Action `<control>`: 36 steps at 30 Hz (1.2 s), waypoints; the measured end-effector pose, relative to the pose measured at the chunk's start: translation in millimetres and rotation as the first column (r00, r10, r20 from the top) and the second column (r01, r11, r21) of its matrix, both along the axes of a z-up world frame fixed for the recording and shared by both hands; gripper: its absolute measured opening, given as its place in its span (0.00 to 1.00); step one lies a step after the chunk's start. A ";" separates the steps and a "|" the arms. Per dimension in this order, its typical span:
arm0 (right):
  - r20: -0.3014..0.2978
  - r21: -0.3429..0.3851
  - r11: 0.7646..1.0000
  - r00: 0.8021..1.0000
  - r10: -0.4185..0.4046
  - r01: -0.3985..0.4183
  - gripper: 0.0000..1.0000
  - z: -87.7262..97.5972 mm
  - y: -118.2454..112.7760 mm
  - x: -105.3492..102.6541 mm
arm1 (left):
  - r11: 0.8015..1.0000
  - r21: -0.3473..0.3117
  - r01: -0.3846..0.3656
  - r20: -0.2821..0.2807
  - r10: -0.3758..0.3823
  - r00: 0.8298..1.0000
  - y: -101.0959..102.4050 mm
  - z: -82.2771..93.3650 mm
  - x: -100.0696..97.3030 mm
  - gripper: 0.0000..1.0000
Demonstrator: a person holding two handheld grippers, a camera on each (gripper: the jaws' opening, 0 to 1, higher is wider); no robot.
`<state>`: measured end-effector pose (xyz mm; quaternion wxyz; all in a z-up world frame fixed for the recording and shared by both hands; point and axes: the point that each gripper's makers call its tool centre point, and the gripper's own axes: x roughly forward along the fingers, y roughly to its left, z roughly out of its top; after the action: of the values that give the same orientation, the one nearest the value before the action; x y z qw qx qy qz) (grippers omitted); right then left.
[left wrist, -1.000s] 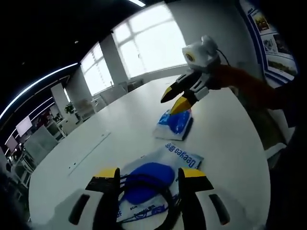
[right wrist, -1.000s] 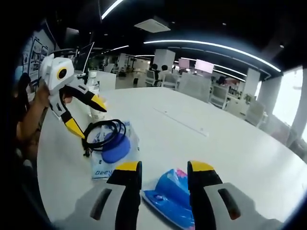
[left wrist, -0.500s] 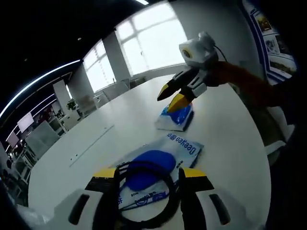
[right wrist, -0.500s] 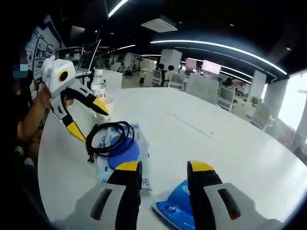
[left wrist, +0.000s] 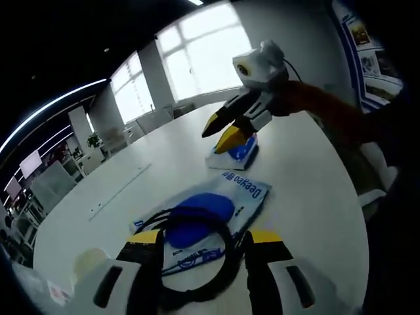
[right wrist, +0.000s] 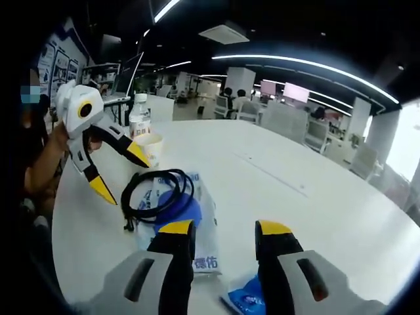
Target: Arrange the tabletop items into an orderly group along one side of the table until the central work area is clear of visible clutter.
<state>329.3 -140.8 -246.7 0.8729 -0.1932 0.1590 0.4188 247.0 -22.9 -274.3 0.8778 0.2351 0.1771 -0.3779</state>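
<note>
My left gripper stands wide open over the coiled black cable, which lies on the white-and-blue pouch. My right gripper is likewise open and empty above the small blue packet. Paper cup and water bottle stand together; cup contents not visible.

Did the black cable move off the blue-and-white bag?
No. The black cable lies coiled on the blue-and-white bag as before; the views shifted with the hands.
</note>
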 end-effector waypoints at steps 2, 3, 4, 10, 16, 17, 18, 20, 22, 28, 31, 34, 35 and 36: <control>0.000 -0.013 1.000 1.000 0.009 -0.009 0.34 -1.3 3.5 0.0 | 1.000 -0.001 -0.001 -0.009 0.001 1.000 2.8 -3.9 1.7 0.48; -0.002 -0.016 1.000 1.000 0.013 -0.013 0.34 -1.4 4.9 -0.2 | 1.000 0.003 -0.002 -0.012 0.002 1.000 4.5 -5.9 2.5 0.48; -0.001 -0.015 1.000 1.000 0.015 -0.015 0.34 -0.3 6.5 0.3 | 1.000 0.008 -0.003 -0.017 0.003 1.000 7.1 -8.1 3.7 0.48; 0.002 -0.022 0.999 1.000 0.029 -0.029 0.34 1.5 15.7 0.5 | 1.000 0.006 0.011 -0.034 -0.011 0.999 7.1 -15.6 0.6 0.48; -0.003 -0.025 0.998 0.999 0.052 -0.052 0.34 -0.8 31.1 -7.1 | 0.999 0.016 0.030 -0.056 -0.029 0.998 6.9 -25.5 -0.4 0.48; -0.004 -0.024 0.998 0.998 0.055 -0.055 0.34 -0.8 32.7 -7.9 | 0.999 0.017 0.032 -0.060 -0.031 0.998 7.1 -27.5 -0.4 0.48; -0.004 -0.025 0.998 0.998 0.058 -0.058 0.34 -0.6 34.9 -9.8 | 0.999 0.017 0.035 -0.063 -0.034 0.997 7.4 -28.8 -0.5 0.48; -0.003 -0.027 0.998 0.998 0.059 -0.059 0.34 -0.3 37.0 -10.9 | 0.999 0.020 0.039 -0.069 -0.037 0.997 7.5 -32.2 -2.0 0.48; -0.004 -0.023 0.998 0.998 0.063 -0.063 0.34 0.5 39.5 -12.6 | 0.999 0.021 0.040 -0.073 -0.038 0.997 7.9 -33.3 -2.8 0.48; -0.010 -0.023 0.997 0.997 0.073 -0.074 0.33 1.9 45.3 -4.8 | 0.998 0.021 0.052 -0.083 -0.050 0.995 7.0 -34.9 -4.8 0.44; -0.015 -0.021 0.996 0.996 0.082 -0.083 0.32 -0.3 50.9 -6.5 | 0.998 0.018 0.059 -0.092 -0.057 0.994 5.7 -36.6 -6.3 0.41; -0.021 -0.021 0.995 0.995 0.095 -0.095 0.31 -3.5 58.3 -10.0 | 0.998 0.015 0.055 -0.092 -0.054 0.994 6.7 -36.5 -5.0 0.37; -0.024 -0.020 0.995 0.995 0.099 -0.099 0.31 -4.6 60.6 -9.8 | 0.999 0.014 0.051 -0.088 -0.050 0.995 7.6 -35.8 -4.2 0.34; -0.025 -0.020 0.995 0.995 0.101 -0.101 0.31 -5.0 62.3 -9.8 | 0.999 0.011 0.050 -0.086 -0.049 0.995 7.5 -35.4 -4.4 0.32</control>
<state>319.5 -78.5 -251.8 0.8466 -0.2051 0.1637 0.4630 242.7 -15.4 -309.7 0.8582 0.2290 0.2111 -0.4080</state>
